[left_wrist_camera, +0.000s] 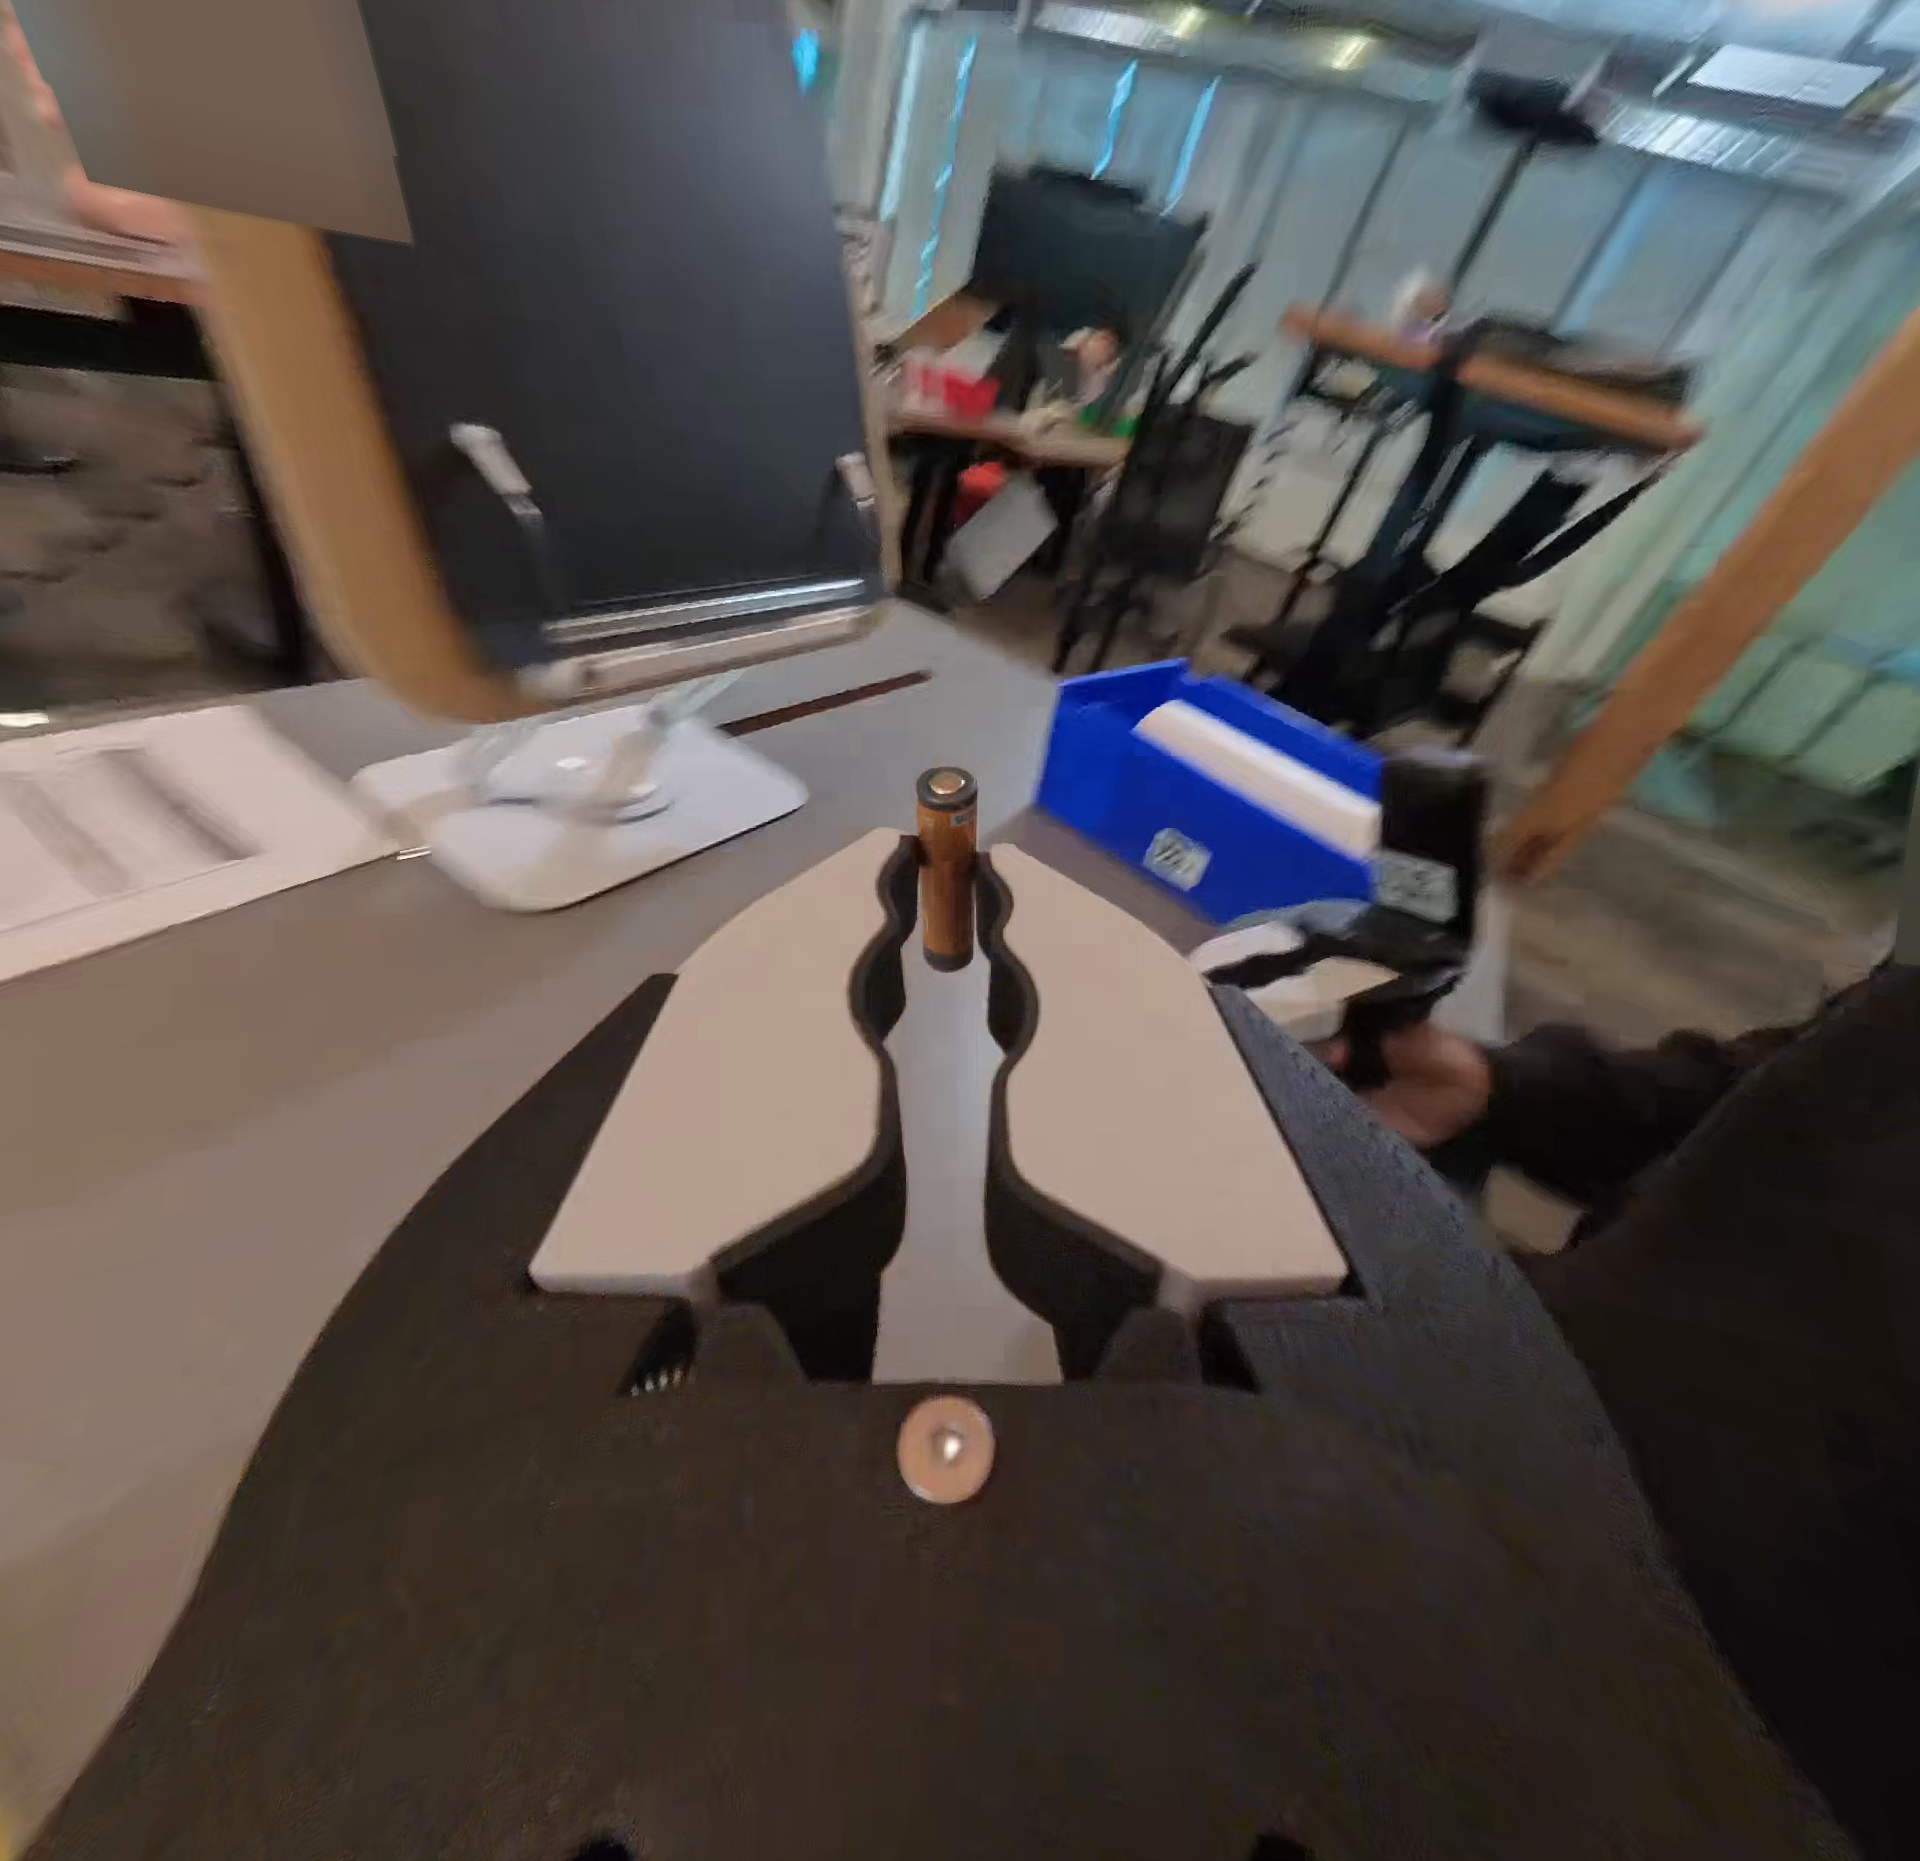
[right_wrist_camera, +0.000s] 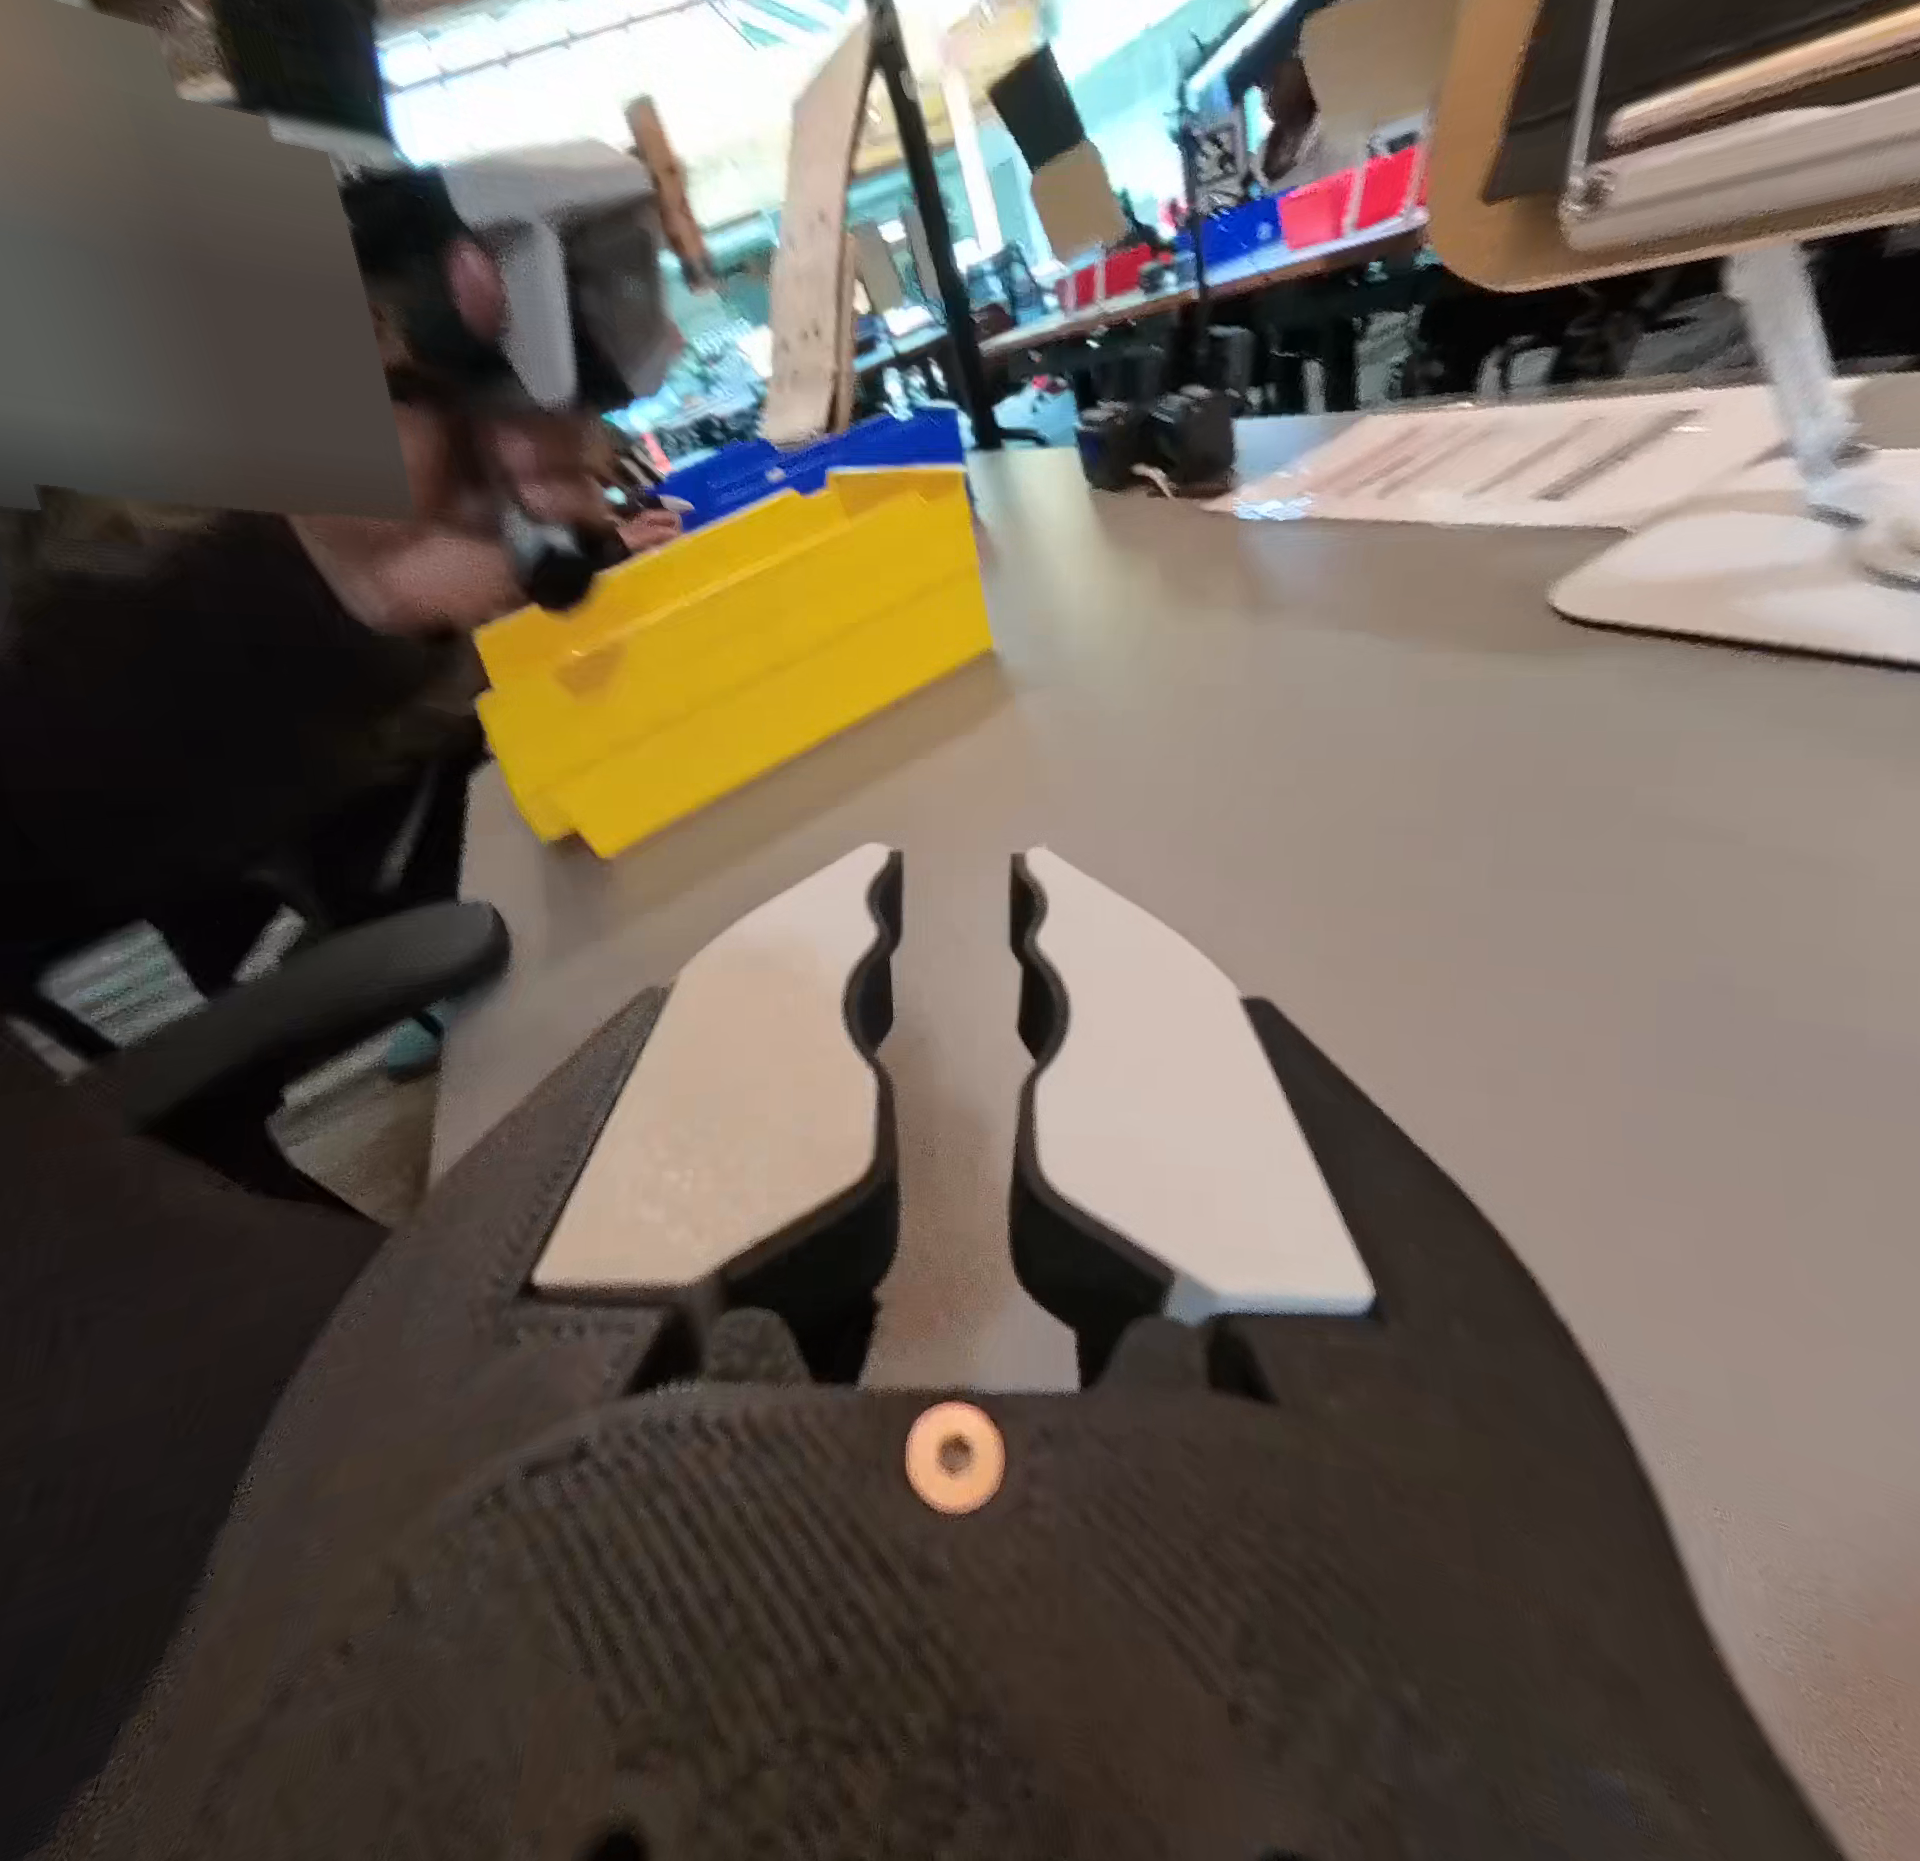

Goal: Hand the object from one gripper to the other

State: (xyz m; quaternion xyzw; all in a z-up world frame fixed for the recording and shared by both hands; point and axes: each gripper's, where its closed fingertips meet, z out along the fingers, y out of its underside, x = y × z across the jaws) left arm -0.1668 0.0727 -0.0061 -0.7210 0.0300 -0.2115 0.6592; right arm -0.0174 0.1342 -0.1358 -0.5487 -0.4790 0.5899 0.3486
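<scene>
Two grippers are in play, and only one has anything in it. The left gripper [left_wrist_camera: 945, 861] has its fingers pinched on a small battery [left_wrist_camera: 947, 866], a copper-brown cylinder standing upright between the tips, its metal cap poking above them and its lower end hanging free below the pinch. It is held up off the grey table [left_wrist_camera: 208, 1084], with a blue bin [left_wrist_camera: 1195, 793] beyond it and a white monitor base [left_wrist_camera: 582, 835] off to the left.

The right gripper [right_wrist_camera: 956, 876] is empty, its fingers parted with a clear gap between them, hovering low over the same table near a yellow bin [right_wrist_camera: 748, 658]. In the left wrist view it shows off to the right of the battery, well apart from it, so the handover looks not yet begun.

That battery should be stiff and light for its size, but smooth-skinned and round, so I'd expect it to roll or pivot if pinched off-centre. The exposed top above the left fingers is short; the lower stretch offers more room. A crosswise grip on one free end, seated in a notch of the fingers, seems safest before the left lets go. It won't crush, though a drop could send it rolling.
</scene>
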